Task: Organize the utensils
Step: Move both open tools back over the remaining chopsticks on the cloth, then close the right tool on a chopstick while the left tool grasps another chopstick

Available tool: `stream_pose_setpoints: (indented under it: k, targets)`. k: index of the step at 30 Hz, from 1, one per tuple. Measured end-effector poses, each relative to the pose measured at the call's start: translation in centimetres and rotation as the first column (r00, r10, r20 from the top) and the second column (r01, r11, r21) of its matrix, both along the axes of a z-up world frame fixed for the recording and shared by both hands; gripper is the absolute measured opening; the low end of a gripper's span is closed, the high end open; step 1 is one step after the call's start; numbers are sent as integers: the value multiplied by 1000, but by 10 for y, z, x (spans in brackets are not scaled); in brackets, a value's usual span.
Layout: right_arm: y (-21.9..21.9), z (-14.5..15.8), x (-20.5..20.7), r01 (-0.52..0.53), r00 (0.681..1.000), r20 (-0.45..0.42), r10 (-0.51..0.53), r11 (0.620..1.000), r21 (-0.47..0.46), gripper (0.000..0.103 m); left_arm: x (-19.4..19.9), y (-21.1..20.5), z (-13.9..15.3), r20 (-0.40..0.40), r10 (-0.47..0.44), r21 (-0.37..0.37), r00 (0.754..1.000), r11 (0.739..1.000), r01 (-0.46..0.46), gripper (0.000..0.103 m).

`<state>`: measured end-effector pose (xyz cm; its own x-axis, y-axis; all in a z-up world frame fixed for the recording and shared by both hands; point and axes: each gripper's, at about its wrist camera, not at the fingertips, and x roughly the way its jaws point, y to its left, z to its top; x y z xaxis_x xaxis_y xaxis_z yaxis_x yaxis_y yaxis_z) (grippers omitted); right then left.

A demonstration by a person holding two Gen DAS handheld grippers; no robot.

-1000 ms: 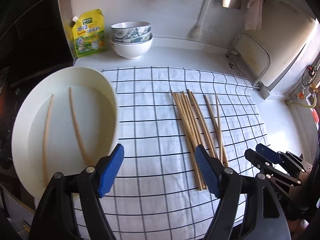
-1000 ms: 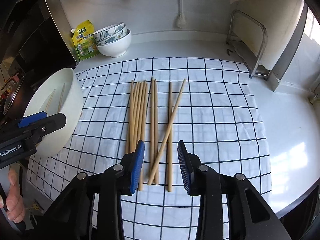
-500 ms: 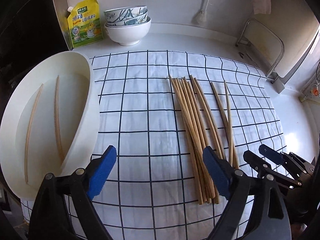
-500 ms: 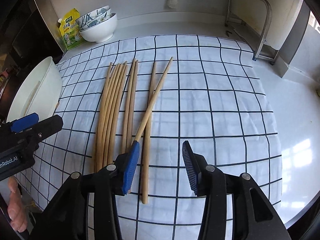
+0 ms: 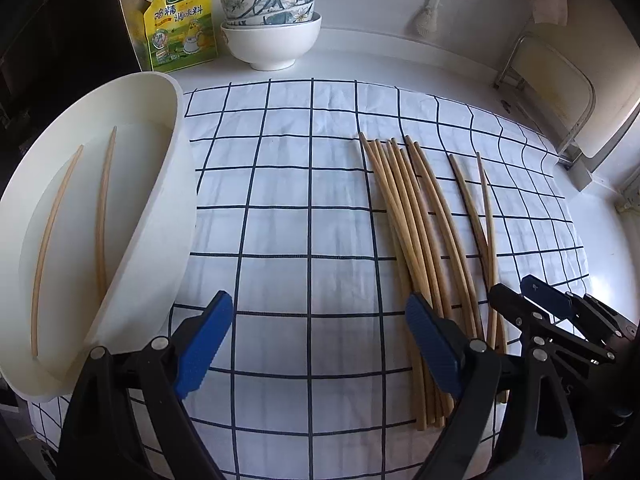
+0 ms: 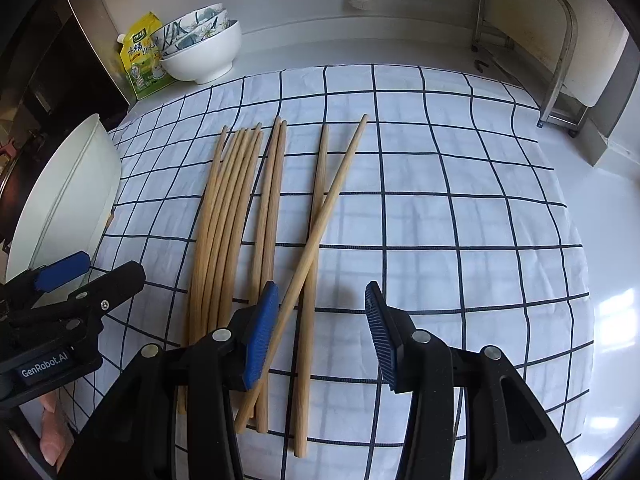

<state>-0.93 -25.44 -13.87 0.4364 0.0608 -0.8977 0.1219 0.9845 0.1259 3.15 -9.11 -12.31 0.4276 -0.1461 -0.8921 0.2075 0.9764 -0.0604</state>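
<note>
Nearest the viewer, the left tongs [image 5: 318, 342] are hanging over a white cloth with a dark grid [image 5: 296, 208], their blue pads spread wide and released, with only bare cloth between them. Just to their right, the right tongs [image 6: 322, 328] are hovering above the near ends of loose wooden chopsticks [image 6: 236, 216]. These tongs are partly spread and released, gripping nothing. One slanted chopstick [image 6: 320, 236] is passing just beside the left blue pad [image 6: 262, 332], and a straight one lies under the gap; whether the pad is touching the wood cannot be told. A fingertip of the person [image 6: 50, 436] is showing at the lower left of the right wrist view.

The chopsticks are lying on the cloth, running near to far: a tight bundle on the left, then a pair, then two crossing each other on the right. At the left edge of the cloth an oval white tub [image 5: 168, 216] is sitting with two chopsticks in the tub [image 5: 100, 216] lying apart on its floor.

Farther back, on the white desk [image 6: 624, 264], stacked bowls [image 5: 272, 24] are standing beside a yellow seasoning pouch [image 5: 180, 20]. At the far right, a metal rack [image 6: 560, 64] is standing against the wall.
</note>
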Motion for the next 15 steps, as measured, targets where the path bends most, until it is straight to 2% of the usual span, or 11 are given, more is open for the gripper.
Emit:
stream_pose_setpoints:
  k: [10,15]
  targets:
    - [-16,-4,-6,29,1000,-5,-29,1000,-8,43,4,-11,-12,-24,-7,-23,1000,1000,7,86]
    - [-28,-3,-12,47,999,2,-47,999,5,43,3,-17,-17,-28,-22,-4,999,1000,22,86]
